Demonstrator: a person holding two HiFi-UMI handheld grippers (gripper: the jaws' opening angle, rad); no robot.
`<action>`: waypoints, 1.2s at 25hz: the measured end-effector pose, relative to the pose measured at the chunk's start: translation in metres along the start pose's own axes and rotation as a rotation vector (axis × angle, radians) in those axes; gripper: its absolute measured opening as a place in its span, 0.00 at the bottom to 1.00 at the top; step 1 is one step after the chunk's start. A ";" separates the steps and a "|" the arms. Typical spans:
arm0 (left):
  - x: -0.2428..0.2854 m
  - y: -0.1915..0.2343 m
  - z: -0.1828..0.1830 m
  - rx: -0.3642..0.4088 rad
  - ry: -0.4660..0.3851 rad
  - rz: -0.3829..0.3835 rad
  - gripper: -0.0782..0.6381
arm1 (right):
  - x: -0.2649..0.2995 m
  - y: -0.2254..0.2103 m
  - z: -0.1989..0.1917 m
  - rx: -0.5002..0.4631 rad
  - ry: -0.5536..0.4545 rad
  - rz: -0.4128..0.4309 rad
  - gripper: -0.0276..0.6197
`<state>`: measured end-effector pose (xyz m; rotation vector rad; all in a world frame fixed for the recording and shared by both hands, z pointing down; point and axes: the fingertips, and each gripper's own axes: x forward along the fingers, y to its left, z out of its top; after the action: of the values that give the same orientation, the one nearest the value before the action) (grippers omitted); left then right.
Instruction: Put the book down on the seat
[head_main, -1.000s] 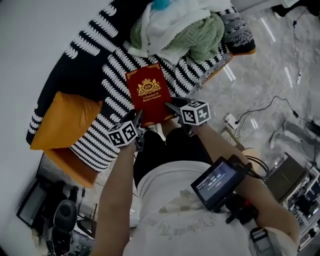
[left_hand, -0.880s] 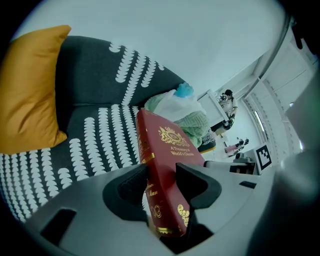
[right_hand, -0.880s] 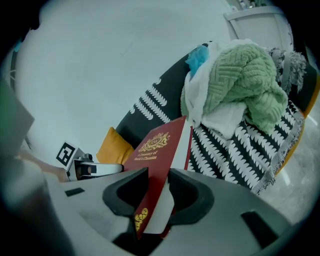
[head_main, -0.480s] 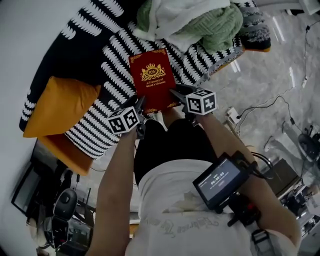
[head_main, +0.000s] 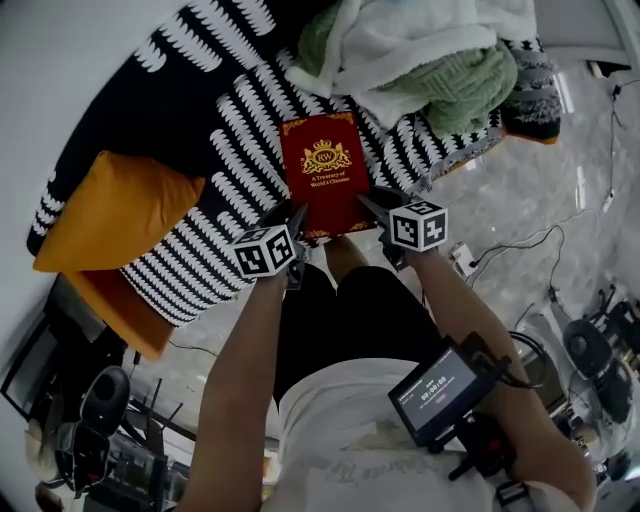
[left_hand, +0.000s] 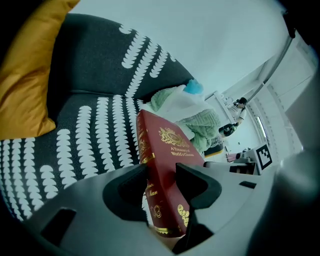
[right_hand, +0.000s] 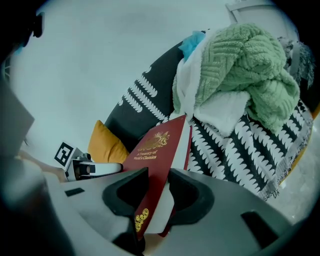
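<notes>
Inspector: Sofa seat (head_main: 235, 140), black fabric with white scallop print, lies under the load. Book?
Operator: Red gold-crested hardcover book (head_main: 325, 175) held tilted above it; fingers of left gripper (left_hand: 161, 182) and right gripper (right_hand: 159, 192) each clenched on a near corner.
Inspector: Hazard?
Operator: Uneven release near the front edge (head_main: 195, 290) could tip it floorward.

The book (head_main: 326, 172) has moved slightly farther forward over the seat (head_main: 238, 135).
</notes>
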<state>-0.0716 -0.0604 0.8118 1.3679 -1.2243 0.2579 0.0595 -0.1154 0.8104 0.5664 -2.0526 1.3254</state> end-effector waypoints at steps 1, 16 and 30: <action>0.000 0.001 0.000 0.001 -0.011 -0.002 0.37 | 0.001 0.000 0.000 -0.005 -0.007 -0.001 0.26; 0.087 0.032 0.010 0.014 -0.017 0.003 0.37 | 0.054 -0.074 0.011 -0.057 0.010 0.002 0.26; 0.104 0.048 0.002 0.063 0.048 0.050 0.37 | 0.074 -0.088 -0.005 -0.041 0.067 -0.032 0.25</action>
<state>-0.0662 -0.0995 0.9192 1.3783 -1.2202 0.3652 0.0646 -0.1484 0.9210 0.5273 -2.0032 1.2643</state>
